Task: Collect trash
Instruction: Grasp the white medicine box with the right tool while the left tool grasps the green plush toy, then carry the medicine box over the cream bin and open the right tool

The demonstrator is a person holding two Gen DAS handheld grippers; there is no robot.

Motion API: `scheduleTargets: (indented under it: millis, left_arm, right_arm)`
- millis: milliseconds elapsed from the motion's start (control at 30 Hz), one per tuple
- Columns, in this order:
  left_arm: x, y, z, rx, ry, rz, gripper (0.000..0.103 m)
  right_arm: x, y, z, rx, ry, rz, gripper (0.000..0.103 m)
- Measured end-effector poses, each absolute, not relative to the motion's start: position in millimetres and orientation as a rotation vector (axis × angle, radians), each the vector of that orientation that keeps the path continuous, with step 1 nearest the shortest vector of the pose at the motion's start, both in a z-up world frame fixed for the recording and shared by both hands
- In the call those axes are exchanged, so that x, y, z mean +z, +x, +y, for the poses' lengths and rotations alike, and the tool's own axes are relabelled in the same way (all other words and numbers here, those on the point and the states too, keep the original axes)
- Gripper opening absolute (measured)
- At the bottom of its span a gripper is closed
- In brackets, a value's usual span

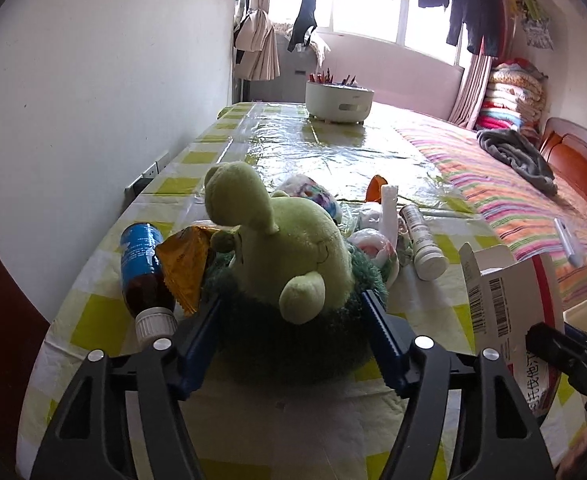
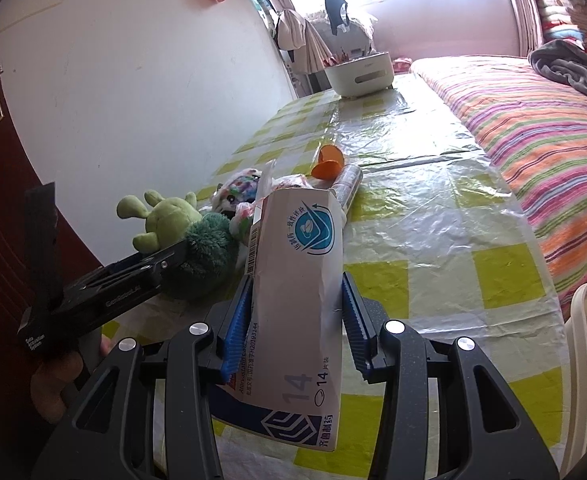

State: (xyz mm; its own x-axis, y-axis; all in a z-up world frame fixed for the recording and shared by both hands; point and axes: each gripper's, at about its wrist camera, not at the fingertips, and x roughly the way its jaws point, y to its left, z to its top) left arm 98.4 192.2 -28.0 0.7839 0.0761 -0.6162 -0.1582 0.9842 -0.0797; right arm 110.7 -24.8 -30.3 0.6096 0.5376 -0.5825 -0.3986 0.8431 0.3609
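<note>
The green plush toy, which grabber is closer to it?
Left. The left gripper has its blue fingers on either side of the green plush toy. The right gripper is off to the side, clamped on a medicine box.

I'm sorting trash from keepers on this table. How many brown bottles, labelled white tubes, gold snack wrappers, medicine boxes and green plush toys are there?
brown bottle: 1
labelled white tube: 1
gold snack wrapper: 1
medicine box: 1
green plush toy: 1
Total: 5
</note>
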Motion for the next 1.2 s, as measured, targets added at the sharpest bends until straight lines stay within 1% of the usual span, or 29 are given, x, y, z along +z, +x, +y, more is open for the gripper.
scheduleTargets:
  millis: [333,700,1200]
  left_arm:
    - [-13,79,189,0.131,-0.134,0.611,0.062]
    - [1,72,170,0.082,-0.11,0.57,0.054]
    - [17,65,136,0.018,-0.078,0.531,0.053]
  right_arm:
    - [-24,109,-33,0.525,0.198,0.698,0.042]
    - [-20,104,-48,0.5,0.211,0.675,0.042]
    - [-8,95,-86,0.439,0.232,0.618,0.042]
